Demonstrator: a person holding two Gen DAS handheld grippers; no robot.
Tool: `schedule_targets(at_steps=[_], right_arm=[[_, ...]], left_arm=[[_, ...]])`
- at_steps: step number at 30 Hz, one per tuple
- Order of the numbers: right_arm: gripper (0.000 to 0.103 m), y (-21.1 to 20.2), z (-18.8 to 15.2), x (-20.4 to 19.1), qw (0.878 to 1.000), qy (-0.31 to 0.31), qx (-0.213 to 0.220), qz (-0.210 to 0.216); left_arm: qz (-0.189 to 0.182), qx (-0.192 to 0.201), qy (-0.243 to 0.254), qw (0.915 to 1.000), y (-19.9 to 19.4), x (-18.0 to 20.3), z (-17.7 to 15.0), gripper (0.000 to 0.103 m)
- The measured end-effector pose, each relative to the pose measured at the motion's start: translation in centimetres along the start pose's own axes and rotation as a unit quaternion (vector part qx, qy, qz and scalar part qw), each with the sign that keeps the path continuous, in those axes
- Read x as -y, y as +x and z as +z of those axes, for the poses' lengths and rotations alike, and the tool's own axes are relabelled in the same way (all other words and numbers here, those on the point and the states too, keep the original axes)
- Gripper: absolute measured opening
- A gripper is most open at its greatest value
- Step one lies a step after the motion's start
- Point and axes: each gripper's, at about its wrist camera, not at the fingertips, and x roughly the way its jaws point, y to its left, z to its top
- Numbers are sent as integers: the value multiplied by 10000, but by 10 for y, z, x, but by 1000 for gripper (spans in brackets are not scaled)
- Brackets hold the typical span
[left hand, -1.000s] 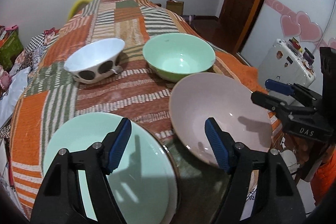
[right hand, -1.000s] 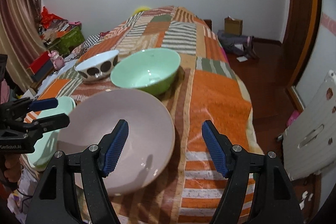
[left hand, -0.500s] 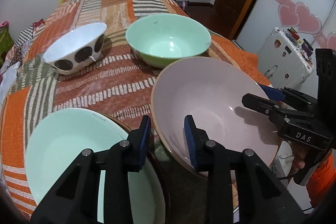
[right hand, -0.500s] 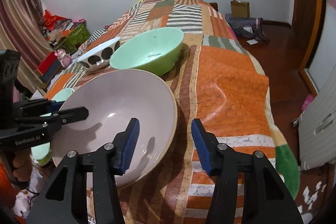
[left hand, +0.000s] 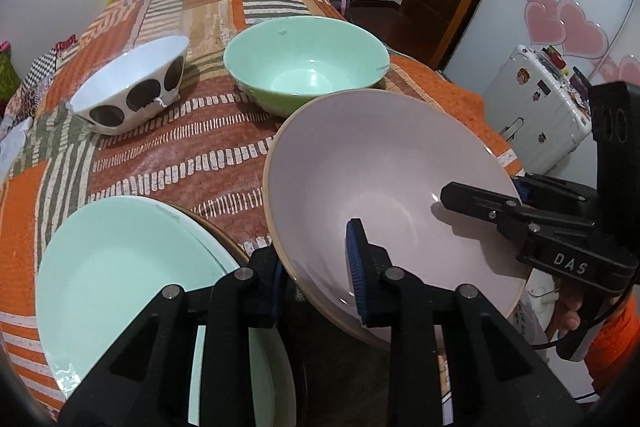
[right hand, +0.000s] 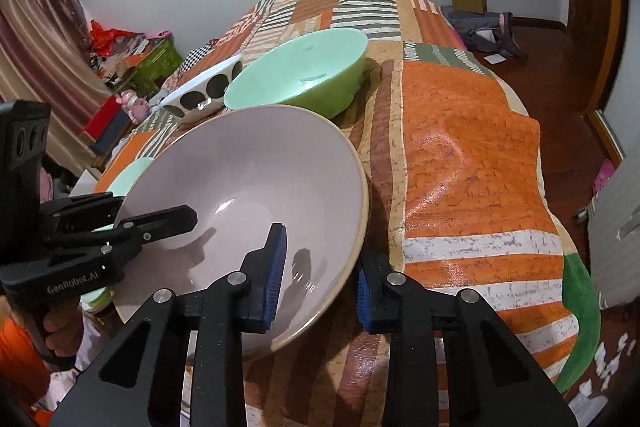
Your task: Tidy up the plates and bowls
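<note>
pink bowl sits on the quilt, its rim pinched on two sides — left claw and right claw have just closed on it, so a two-handed lift looks next; mint plate lies just left of the left claw.

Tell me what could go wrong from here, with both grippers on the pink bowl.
1. Both the left gripper and the right gripper pinch only the thin rim of the pink bowl; it could slip or tilt out if the two hands lift unevenly.
2. The mint plate lies right beside the left gripper, and the green bowl sits just behind the pink one; a swing might knock either.
</note>
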Motion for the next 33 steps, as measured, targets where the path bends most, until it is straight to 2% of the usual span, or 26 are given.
schedule_targets(at_steps=[7, 18, 33], right_arm=[[28, -12, 9, -8, 9997, -12, 171, -149], [28, -18, 25, -46, 9986, -346, 381, -136], [28, 5, 47, -117, 9951, -870, 392, 253]], left_arm=[[-80, 47, 25, 10000, -8, 1, 0, 28], [-89, 505, -233, 9984, -50, -26, -4, 28], [324, 1055, -775, 9909, -105, -93, -21, 28]])
